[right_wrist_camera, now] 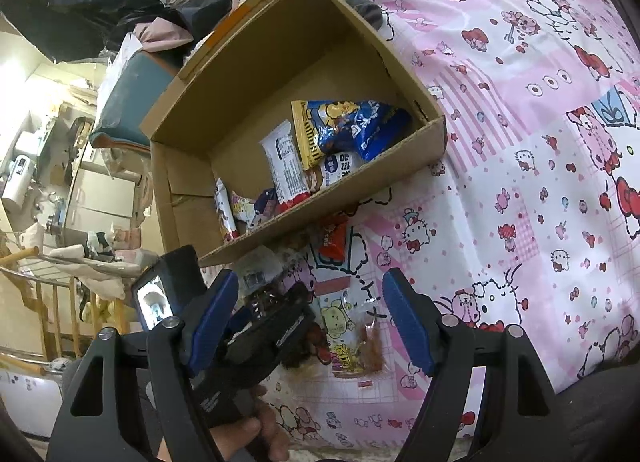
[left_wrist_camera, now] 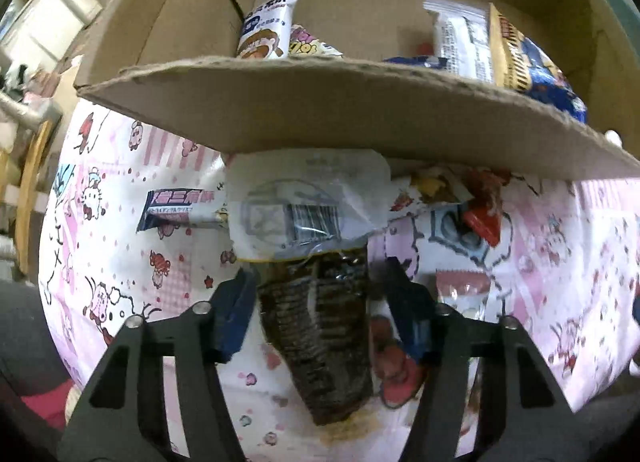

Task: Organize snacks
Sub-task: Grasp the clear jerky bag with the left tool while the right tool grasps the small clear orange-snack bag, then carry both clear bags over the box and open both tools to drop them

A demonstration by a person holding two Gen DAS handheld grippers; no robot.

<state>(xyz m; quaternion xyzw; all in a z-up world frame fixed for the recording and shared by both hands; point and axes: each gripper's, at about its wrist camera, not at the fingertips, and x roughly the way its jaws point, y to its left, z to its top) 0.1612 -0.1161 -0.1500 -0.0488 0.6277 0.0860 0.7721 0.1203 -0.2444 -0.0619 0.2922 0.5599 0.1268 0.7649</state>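
- The left gripper [left_wrist_camera: 316, 294] points steeply down at the bed sheet [left_wrist_camera: 120, 262], which is pink and white with cartoon prints.
- Between its blue-padded fingers [left_wrist_camera: 234, 314] lies a clear-wrapped dark snack [left_wrist_camera: 320, 326], ridged and brown, with a white label end carrying a barcode toward the cardboard box [left_wrist_camera: 320, 118].
- The fingers stand partly closed, one pad on each side of the dark snack. The left pad sits right at the wrapper's edge; the right pad is blurred, and I cannot tell whether either one presses on the pack.
- The label end of the dark snack reaches up to the box's near wall and is tucked just under its edge.
- In the right wrist view the right gripper [right_wrist_camera: 310, 322] hangs above the sheet with its fingers [right_wrist_camera: 408, 326] spread wide and nothing between them; it is released.
- That same view shows the left gripper's black body low at the left, held in a hand [right_wrist_camera: 256, 434], its tips down on the dark snack just beside the box.
- Loose on the sheet near the box: a dark blue-and-white bar [left_wrist_camera: 176, 210], a red packet [left_wrist_camera: 482, 222], and a clear packet with cartoon print [right_wrist_camera: 352, 338] lying under the right gripper.
- Inside the box rest several packs: a blue-and-yellow bag [right_wrist_camera: 348, 130], a white bar with small print [right_wrist_camera: 286, 170], and smaller wrappers against the near wall.
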